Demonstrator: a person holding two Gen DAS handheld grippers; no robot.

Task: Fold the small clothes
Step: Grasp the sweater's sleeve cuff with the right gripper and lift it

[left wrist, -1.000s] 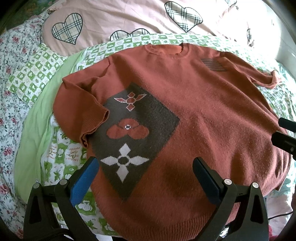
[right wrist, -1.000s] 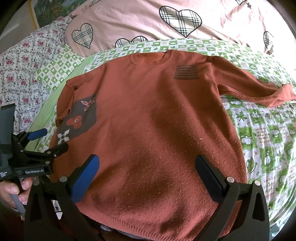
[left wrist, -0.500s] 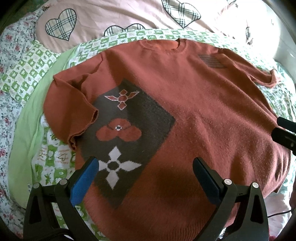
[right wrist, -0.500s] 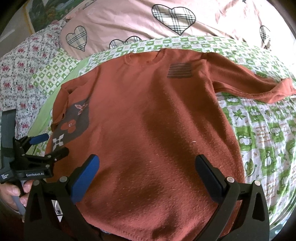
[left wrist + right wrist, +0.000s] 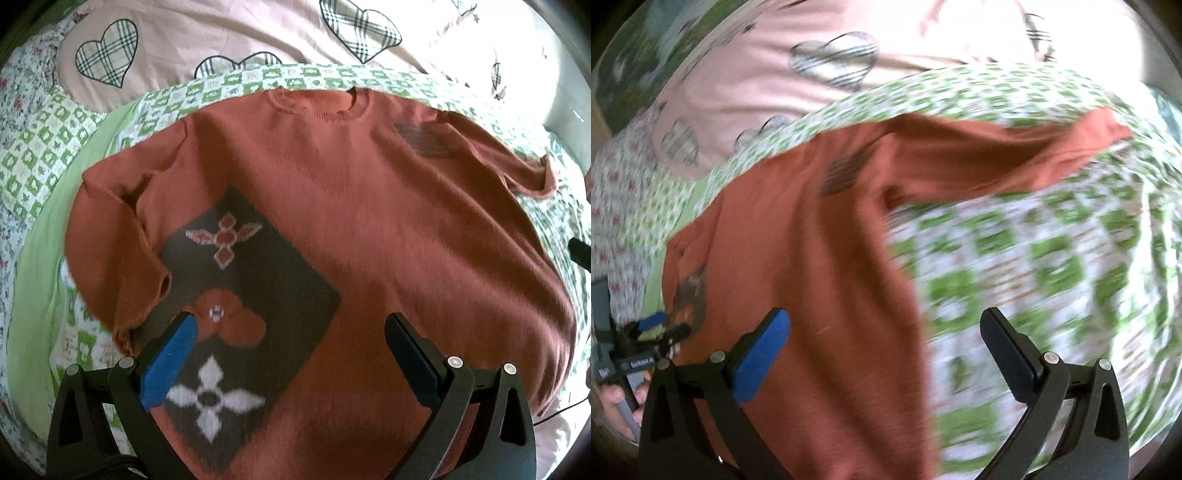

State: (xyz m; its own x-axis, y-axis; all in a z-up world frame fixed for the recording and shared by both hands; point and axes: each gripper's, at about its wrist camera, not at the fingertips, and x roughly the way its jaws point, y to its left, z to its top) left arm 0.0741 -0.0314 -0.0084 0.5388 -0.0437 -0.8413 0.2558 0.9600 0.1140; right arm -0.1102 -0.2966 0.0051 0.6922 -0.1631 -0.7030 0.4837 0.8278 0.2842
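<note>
Bed carries sweater spread flat for folding; left hand-held gripper and right hand-held gripper both spread, empty, above it.

Matt knitted sweater (fuzzy nap) on smooth printed cotton bedsheet

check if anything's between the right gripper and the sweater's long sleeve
Nothing visible is. The right gripper is open and empty over the sweater's edge, and only bare green checked bedsheet lies between it and the outstretched sleeve.
</note>
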